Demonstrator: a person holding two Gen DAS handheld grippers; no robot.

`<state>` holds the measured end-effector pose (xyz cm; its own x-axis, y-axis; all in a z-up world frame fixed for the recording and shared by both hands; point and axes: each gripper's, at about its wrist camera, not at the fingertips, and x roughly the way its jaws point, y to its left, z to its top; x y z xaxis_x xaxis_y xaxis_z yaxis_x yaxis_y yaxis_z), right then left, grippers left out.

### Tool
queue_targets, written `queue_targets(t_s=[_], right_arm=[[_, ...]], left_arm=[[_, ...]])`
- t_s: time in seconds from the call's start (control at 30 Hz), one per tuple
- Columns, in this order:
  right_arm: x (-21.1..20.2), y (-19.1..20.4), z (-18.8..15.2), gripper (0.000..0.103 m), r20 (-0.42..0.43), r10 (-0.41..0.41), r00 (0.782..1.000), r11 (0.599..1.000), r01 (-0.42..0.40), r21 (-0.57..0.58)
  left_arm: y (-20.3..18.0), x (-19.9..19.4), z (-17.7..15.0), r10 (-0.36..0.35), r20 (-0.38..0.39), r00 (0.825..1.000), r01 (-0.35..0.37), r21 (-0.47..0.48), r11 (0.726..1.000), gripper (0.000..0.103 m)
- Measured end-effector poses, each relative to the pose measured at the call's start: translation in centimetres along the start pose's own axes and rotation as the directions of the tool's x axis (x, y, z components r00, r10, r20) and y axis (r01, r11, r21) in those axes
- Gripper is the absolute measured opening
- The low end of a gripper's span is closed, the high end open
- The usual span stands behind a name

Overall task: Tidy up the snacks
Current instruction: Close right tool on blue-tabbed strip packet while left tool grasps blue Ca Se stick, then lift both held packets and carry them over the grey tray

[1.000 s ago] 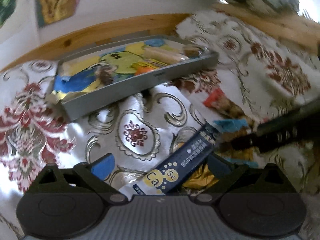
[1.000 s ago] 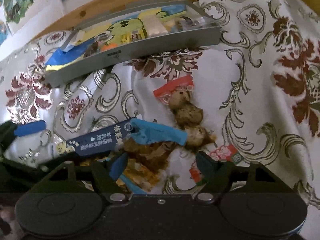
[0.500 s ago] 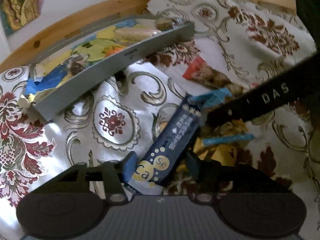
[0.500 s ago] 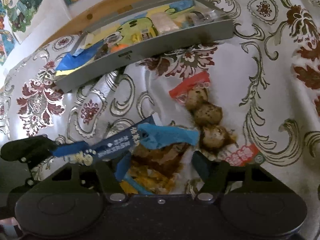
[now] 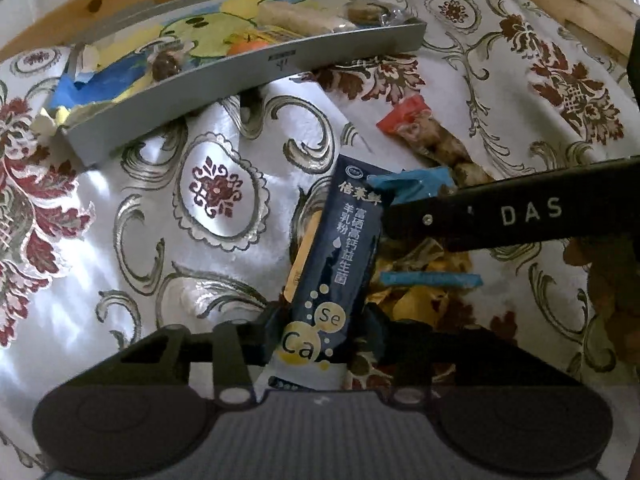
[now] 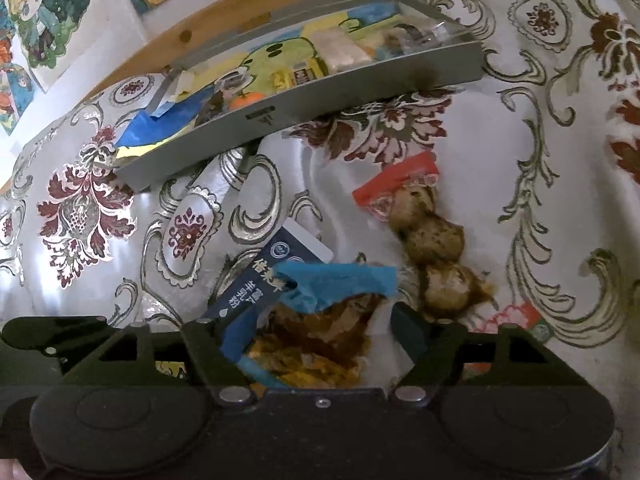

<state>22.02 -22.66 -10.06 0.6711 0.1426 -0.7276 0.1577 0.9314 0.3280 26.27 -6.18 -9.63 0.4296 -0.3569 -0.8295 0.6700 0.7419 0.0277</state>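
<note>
Pinching the navy sachet [image 5: 340,264], left gripper [image 5: 326,330] had jaws closed on it; right gripper [image 6: 316,330] stood wide over the orange packet [image 6: 320,344]. Tray [image 5: 240,80] held several snacks; meatball pack [image 6: 424,236] lay outside.

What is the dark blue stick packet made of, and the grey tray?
The dark blue stick packet looks like glossy printed plastic or foil film: it shines and has a flat sealed end. The shallow grey tray looks like matt painted metal or hard plastic; I cannot tell which.
</note>
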Motion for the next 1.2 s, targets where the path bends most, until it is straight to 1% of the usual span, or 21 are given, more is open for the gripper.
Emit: queue_targets(t_s=[0.17, 0.23, 0.33, 0.43, 0.57, 0.73, 0.9, 0.97, 1.1, 1.2], right_arm=[[0.9, 0.6, -0.1, 0.074, -0.002, -0.031, 1.0, 0.999, 0.031, -0.028], [0.8, 0.8, -0.1, 0.07, -0.003, -0.038, 0.999, 0.998, 0.038, -0.043], [0.6, 0.9, -0.3, 0.065, -0.003, -0.044, 0.999, 0.997, 0.044, -0.058], [0.2, 1.0, -0.4, 0.063, 0.0, -0.042, 0.999, 0.997, 0.042, -0.064], [-0.6, 1.2, -0.6, 0.062, 0.009, -0.041, 0.999, 0.996, 0.041, -0.077], [-1.8, 1.2, -0.8, 0.061, 0.03, -0.032, 0.999, 0.995, 0.035, -0.089], [-3.0, 1.6, -1.1, 0.06, 0.056, -0.023, 0.998, 0.992, 0.029, -0.122], [-3.5, 1.7, -1.3, 0.06, 0.063, -0.018, 0.998, 0.991, 0.026, -0.131], [-4.6, 1.9, -1.4, 0.059, 0.087, -0.02, 0.996, 0.989, 0.032, -0.146], [-5.5, 1.7, -1.4, 0.059, 0.106, -0.013, 0.994, 0.99, 0.028, -0.137]], left_arm=[[0.4, 0.2, 0.1, -0.009, -0.004, 1.0, 0.009, -0.025, 1.0, 0.054], [0.4, 0.2, 0.1, -0.011, -0.003, 1.0, 0.011, -0.034, 0.999, 0.053], [0.4, 0.1, 0.1, -0.006, -0.005, 1.0, 0.006, -0.049, 0.999, 0.048], [0.3, -0.2, 0.1, -0.006, -0.011, 1.0, 0.005, -0.07, 0.998, 0.043], [0.3, -0.7, -0.2, -0.001, -0.023, 1.0, -0.003, -0.142, 0.99, 0.039], [0.2, -1.7, -0.8, 0.002, -0.035, 0.999, -0.011, -0.245, 0.969, 0.036], [0.2, -2.8, -1.6, 0.0, -0.042, 0.999, -0.014, -0.342, 0.94, 0.034], [0.2, -3.4, -1.9, -0.008, -0.029, 1.0, -0.003, -0.378, 0.926, 0.034], [-0.1, -4.8, -2.6, 0.004, 0.006, 1.0, -0.001, -0.441, 0.897, 0.033], [-0.3, -5.7, -2.8, 0.018, 0.034, 0.999, -0.001, -0.461, 0.888, 0.033]])
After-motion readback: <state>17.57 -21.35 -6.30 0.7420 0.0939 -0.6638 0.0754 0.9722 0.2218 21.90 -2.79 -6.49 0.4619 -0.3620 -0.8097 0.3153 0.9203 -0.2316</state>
